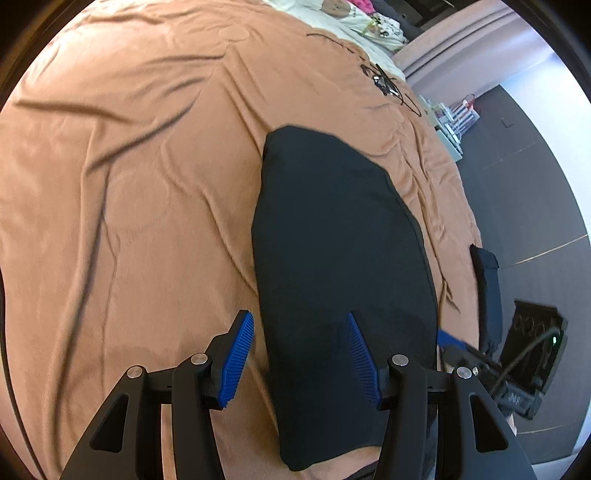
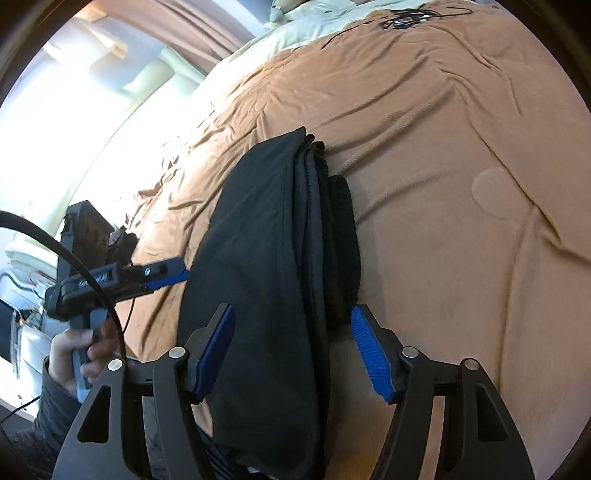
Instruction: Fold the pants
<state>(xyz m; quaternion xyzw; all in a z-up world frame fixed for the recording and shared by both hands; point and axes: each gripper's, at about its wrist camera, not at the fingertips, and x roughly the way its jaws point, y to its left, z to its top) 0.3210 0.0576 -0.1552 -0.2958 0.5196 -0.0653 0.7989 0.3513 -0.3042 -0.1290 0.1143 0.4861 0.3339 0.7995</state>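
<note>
Now one folded black pants [image 1: 340, 258], one orange bedspread [image 1: 129, 184], two grippers, left gripper [image 1: 299, 354] and right gripper [image 2: 291, 350], jaws apart, gripping nothing.

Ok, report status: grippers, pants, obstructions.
Left gripper open, right gripper open, neither gripping. Pants folded long on bedspread. Cable tangle far off, not blocking.

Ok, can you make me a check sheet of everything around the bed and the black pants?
Surface: bed with a wrinkled orange blanket.
Job's things: black pants, folded into a long strip lying on the blanket.
Clutter: pale bedding at the far end.
Grippers: left gripper and right gripper both open, hovering over the pants, gripping nothing.
Cables: tangled black cable on the blanket; another cable by the left gripper.
Surroundings: dark floor, bright window.
</note>
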